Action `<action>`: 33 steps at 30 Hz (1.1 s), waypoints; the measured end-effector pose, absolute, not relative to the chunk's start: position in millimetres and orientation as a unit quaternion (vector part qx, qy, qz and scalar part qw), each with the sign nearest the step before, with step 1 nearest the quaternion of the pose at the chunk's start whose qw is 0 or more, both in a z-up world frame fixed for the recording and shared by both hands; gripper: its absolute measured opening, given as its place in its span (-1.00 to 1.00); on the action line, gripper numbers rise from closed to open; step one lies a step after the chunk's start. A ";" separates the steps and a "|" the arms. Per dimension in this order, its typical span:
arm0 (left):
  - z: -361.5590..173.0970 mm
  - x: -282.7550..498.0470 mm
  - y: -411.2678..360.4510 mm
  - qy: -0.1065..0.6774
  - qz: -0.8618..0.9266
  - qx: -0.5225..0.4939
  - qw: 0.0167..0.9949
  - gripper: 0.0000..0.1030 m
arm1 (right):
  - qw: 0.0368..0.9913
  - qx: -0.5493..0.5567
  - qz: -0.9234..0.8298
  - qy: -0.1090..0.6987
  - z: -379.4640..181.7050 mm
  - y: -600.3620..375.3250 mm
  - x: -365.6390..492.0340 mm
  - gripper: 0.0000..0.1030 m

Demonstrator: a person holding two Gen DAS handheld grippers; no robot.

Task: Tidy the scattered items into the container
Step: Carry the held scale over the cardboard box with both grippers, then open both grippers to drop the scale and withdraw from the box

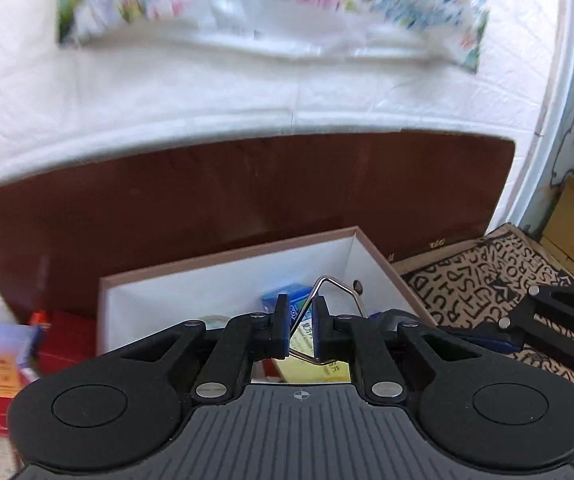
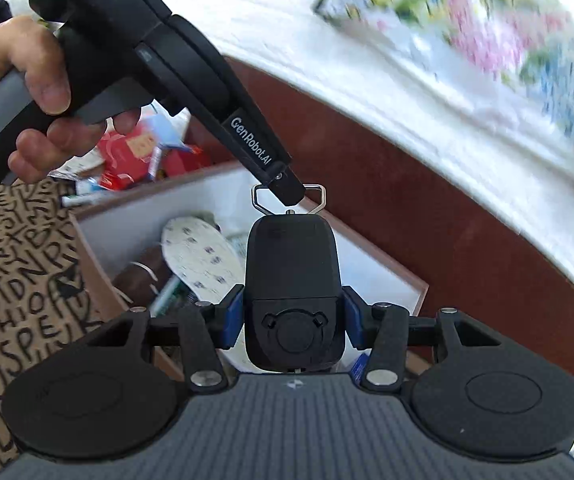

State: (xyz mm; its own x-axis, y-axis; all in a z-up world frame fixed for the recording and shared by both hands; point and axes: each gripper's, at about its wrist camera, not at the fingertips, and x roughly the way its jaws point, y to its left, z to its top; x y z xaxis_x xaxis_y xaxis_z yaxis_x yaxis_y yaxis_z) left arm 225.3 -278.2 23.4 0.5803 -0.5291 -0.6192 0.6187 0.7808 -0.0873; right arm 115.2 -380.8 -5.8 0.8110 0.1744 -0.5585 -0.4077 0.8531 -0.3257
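We have the right gripper (image 2: 294,322) clamped on a black plastic device body (image 2: 293,280), blue pads (image 2: 234,318) pressing both its sides. The left gripper (image 1: 301,330) is nearly closed on the wire loop (image 1: 337,286) at that device's far end; no earlier view, so we say only that. Both hang above the open cardboard box (image 1: 223,258). In the box: a white insole (image 2: 197,258), a blue carton (image 1: 293,298). Beyond the box, a brown bed board (image 1: 247,188), then a white mattress (image 1: 207,92).
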 end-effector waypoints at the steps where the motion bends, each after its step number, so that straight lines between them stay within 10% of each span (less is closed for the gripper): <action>1: 16.8 232.8 -283.1 0.330 -0.325 0.069 0.884 -0.87 | 0.926 -0.216 0.155 0.269 -10.6 -383.4 120.3 0.06; 7: -7.4 264.7 -312.5 0.341 -0.327 0.073 0.878 -0.81 | 0.933 -0.184 0.128 0.281 -30.5 -396.7 146.7 0.07; 12: -10.0 259.8 -321.7 0.298 -0.310 0.091 0.898 0.96 | 0.946 -0.186 0.091 0.251 -34.8 -400.2 150.5 0.55; 20: -8.9 248.0 -296.4 0.317 -0.291 0.064 0.900 1.00 | 0.951 -0.107 0.098 0.271 -33.4 -409.9 138.4 0.92; 33: 4.6 189.2 -251.1 0.342 -0.238 0.074 0.906 1.00 | 0.954 -0.051 0.088 0.282 -6.9 -386.1 108.9 0.99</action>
